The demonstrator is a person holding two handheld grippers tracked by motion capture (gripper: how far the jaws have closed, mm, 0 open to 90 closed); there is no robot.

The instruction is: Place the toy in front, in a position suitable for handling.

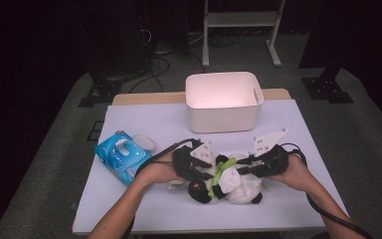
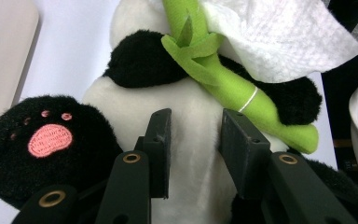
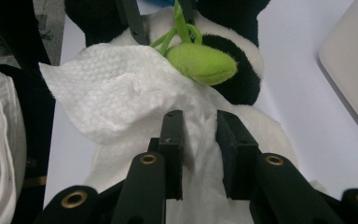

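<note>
A black-and-white panda plush [image 1: 203,191] lies on the table's front middle, hugging a green bamboo stalk [image 1: 222,172]. A white wipe [image 1: 238,183] is draped over its upper body. My left gripper [image 1: 206,172] comes in from the left. In the left gripper view its jaws [image 2: 193,126] pinch the white belly fur of the panda [image 2: 140,98], just below the bamboo [image 2: 228,88]. My right gripper [image 1: 241,167] reaches in from the right. In the right gripper view its jaws [image 3: 199,126] squeeze a fold of the wipe [image 3: 116,88] against the plush.
A white open bin [image 1: 224,119] stands behind the plush at the table's middle back. A blue wipes pack [image 1: 121,157] with its lid flipped open lies at the left. The white-covered table [image 1: 154,119] ends close in front of the plush.
</note>
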